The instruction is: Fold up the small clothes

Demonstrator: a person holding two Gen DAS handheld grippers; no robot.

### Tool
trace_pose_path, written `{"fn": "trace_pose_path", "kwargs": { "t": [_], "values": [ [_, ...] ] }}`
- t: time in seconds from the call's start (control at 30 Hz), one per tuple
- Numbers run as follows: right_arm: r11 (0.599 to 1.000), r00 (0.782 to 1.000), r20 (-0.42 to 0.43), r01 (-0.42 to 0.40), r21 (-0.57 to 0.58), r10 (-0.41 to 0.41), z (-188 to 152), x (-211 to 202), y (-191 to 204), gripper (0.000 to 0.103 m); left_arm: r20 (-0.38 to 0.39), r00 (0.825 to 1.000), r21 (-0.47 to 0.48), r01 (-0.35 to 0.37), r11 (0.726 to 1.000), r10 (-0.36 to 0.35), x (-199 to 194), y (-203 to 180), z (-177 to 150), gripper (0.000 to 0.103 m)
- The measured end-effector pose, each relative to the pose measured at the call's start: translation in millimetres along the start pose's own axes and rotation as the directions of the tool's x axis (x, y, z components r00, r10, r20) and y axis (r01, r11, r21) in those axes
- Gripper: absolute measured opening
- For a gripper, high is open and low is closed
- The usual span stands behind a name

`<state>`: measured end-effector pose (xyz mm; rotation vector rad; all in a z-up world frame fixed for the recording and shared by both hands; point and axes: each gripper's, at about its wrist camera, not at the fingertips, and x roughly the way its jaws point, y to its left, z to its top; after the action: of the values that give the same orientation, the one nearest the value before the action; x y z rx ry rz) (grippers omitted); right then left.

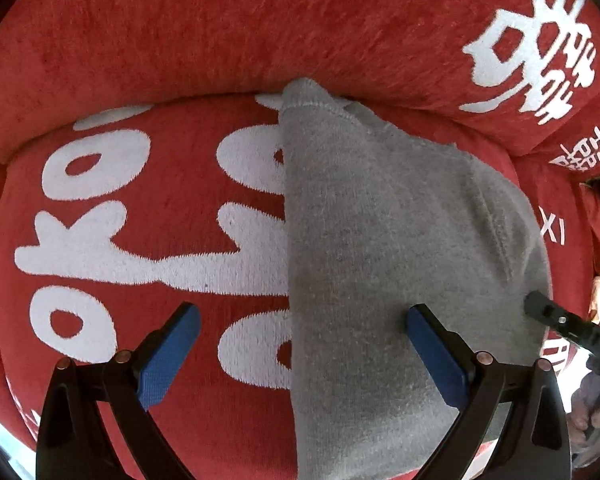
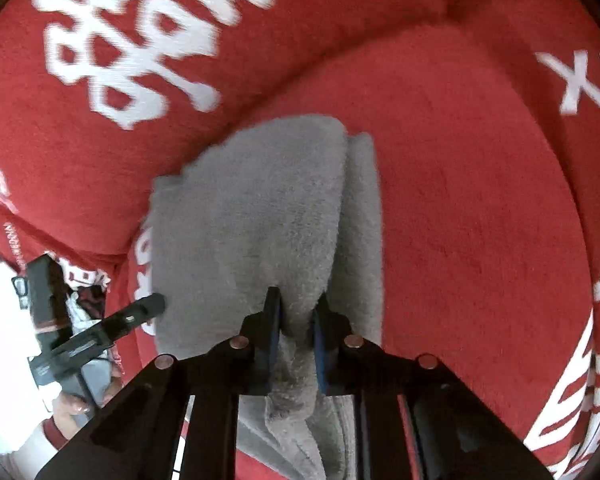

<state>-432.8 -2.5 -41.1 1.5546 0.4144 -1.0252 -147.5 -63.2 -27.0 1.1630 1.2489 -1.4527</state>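
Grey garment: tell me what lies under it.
The grey garment lies on a red cover with large white lettering. The letters run under its left edge, so their covered parts and anything else beneath cannot be seen.

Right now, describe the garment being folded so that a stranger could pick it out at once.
Start from the red plush sofa seat with big white lettering. On that cushion, reaching back to the backrest, lies a soft grey fleecy garment with a stitched hem. It is the only grey thing on the red fabric, and the right gripper pinches a raised fold of it between blue pads.
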Motion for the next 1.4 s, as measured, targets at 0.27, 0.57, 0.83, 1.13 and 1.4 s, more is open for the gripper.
{"fn": "trace_pose_path", "kwargs": {
  "t": [0.27, 0.57, 0.83, 1.13, 1.4],
  "values": [
    [0.997, 0.999, -0.030, 0.047, 0.055, -0.046, -2.6, 5.8, -19.2, 0.008, 0.000, 1.000, 0.030, -0.021, 0.999, 0.021, 5.8, -11.9, 3.3, 0.103],
    [0.998, 0.999, -0.003, 0.041, 0.038, -0.041, -13.0, -22.5, -22.2, 0.057, 0.000, 1.000, 0.031, -0.026, 0.999, 0.026, 6.2, -17.8, 0.8, 0.103],
    [0.996, 1.000, 0.007, 0.019, 0.085, -0.020, -11.1, -26.7, -42.4, 0.057, -0.004, 1.000, 0.036, -0.020, 0.999, 0.020, 9.3, -17.6, 2.8, 0.103],
    [0.991, 0.995, -0.034, -0.087, 0.101, 0.091, -3.8, -9.6, -53.3, 0.057, -0.075, 0.972, 0.031, 0.224, 0.974, -0.222, 17.2, 1.3, 11.5, 0.103],
    [0.971, 0.965, -0.131, -0.215, 0.105, 0.227, 2.9, 19.0, -65.0, 0.057, -0.162, 0.927, 0.004, 0.343, 0.939, -0.338, 45.2, 2.2, 15.9, 0.103]
  ]
}}
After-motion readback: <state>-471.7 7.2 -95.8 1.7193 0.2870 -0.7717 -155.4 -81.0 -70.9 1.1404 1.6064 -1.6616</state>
